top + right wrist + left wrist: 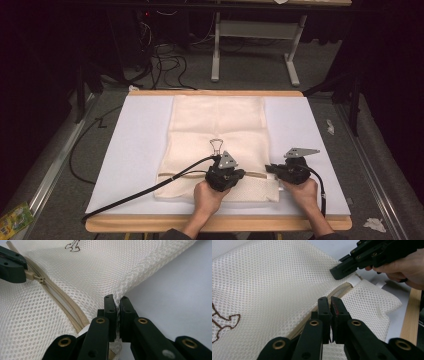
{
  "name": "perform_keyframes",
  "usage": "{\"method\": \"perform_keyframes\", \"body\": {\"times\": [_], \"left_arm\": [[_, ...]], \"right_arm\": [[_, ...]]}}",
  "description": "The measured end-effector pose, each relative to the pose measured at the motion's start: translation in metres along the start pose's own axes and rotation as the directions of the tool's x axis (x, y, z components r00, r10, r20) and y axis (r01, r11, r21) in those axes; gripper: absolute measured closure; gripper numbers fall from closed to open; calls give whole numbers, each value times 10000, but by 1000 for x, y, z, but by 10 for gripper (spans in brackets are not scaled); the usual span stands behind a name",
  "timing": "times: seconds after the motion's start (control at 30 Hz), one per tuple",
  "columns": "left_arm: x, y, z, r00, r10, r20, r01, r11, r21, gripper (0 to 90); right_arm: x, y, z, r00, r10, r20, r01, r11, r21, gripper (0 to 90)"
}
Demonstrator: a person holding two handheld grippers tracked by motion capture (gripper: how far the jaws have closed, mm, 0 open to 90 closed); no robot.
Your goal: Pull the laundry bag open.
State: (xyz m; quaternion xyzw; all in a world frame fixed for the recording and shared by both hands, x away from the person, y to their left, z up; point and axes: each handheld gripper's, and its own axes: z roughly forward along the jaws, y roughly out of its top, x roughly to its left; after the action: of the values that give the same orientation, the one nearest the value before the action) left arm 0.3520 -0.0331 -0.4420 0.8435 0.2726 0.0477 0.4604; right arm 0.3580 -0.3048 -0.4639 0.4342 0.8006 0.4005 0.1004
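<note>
One bag: cream mesh laundry bag (pixel 217 135) lay flat on white sheet (pixel 140 145), middle of table, long axis running near to far.
Zipper: beige zipper (pixel 62 303) ran left-right across near end of bag; partly open towards the right end.
Zipper pull: pull (pixel 37 278) sat at left gripper's jaw tips in right gripper view.
Left gripper: left gripper (pixel 330 303) was closed at the zipper line, pinching the pull, near middle of bag.
Right gripper: right gripper (pixel 117 302) was closed on mesh at bag's right near edge, beside the zipper end.
Motif: brown stitched outline (pixel 222 320) on mesh, farther up the bag.
Table: wooden rim (pixel 220 223) showed along near edge.
Floor: cables (pixel 167 65) lay beyond far edge.
</note>
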Motion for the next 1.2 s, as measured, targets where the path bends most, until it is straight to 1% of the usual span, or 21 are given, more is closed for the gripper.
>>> {"method": "perform_keyframes", "body": {"times": [0.07,0.17,0.33,0.43,0.5,0.6,0.77,0.8,0.87,0.97,1.1,1.17,1.2], "left_arm": [[0,0,0,10000,-86,30,86,9999,-97,871],[1,0,0,9999,-61,82,61,10000,-29,871],[2,0,-3,10000,-50,36,50,9999,-97,871],[3,-3,-2,9998,-158,112,158,9998,-72,871],[3,-4,-2,9998,-135,124,136,9999,-45,871],[5,-3,-6,9999,-112,51,113,9999,-71,871],[10,-7,-16,9997,-200,-155,195,9992,-341,871],[11,-9,-17,9995,-274,-167,267,9988,-403,871],[12,-9,-17,9996,-270,-121,266,9989,-386,871],[12,-10,-18,9997,-235,-85,232,9990,-371,871],[13,-12,-22,9997,-181,-166,174,9990,-412,871],[15,-14,-24,9996,-241,-164,234,9988,-427,871],[15,-14,-24,9995,-289,-141,283,9987,-428,871]], "right_arm": [[0,0,0,10000,40,36,-41,10000,28,875],[0,-1,-1,9999,97,30,-97,10000,-25,875],[1,1,0,10000,-28,24,28,10000,-11,875],[0,-1,0,10000,-7,53,7,10000,-20,875],[1,-1,-1,9999,-1,113,0,10000,11,875],[2,-1,0,9999,-30,169,30,10000,2,875],[2,0,0,9997,-65,241,64,10000,55,875],[2,0,0,9997,-33,244,30,10000,95,875],[3,-1,0,9997,26,258,-30,9999,123,875],[3,0,0,9995,-47,297,44,9999,105,875],[3,0,0,9994,-12,342,7,9999,124,874],[3,0,0,9994,-76,352,73,9999,102,874],[3,0,0,9995,9,327,-12,9999,113,875]]}}
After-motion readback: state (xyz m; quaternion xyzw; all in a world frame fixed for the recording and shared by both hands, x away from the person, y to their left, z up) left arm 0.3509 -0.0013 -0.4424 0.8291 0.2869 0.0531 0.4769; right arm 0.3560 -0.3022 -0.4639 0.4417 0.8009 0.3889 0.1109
